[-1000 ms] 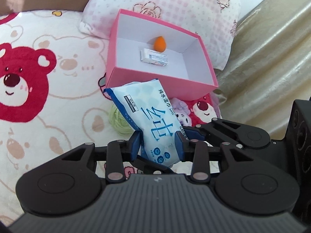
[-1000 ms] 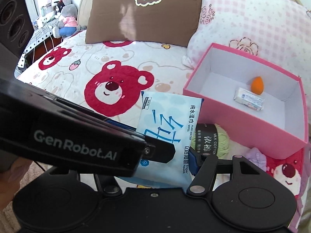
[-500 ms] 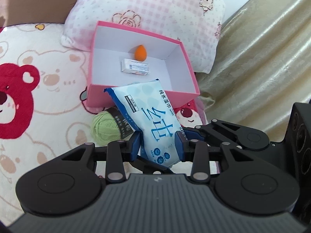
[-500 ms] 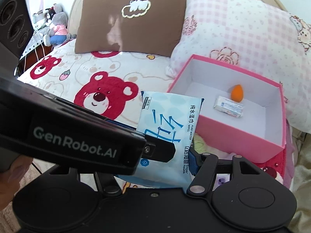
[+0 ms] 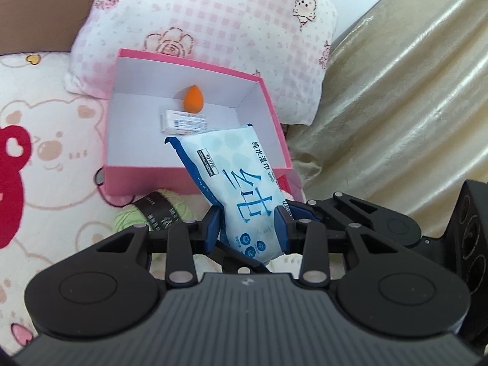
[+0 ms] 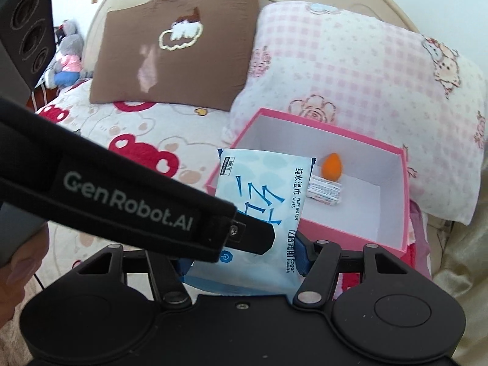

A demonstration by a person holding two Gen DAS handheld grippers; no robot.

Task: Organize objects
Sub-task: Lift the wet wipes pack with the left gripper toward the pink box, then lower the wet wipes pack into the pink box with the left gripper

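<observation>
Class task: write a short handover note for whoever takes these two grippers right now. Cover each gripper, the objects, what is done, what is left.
Left gripper: jaws shut on the wet wipes pack.
Right gripper: jaws also grip the same pack.
Pack is held in the air at the near edge of the pink box, not yet inside.
Done: orange sponge and small white carton lie in the box.
Left: set the pack in; green yarn ball lies on the bed before the box.

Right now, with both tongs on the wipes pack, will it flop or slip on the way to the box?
Wipes pack stands out unsupported, so probably fairly stiff. Glossy film may slip. Left tongs pinch it firmly.
</observation>
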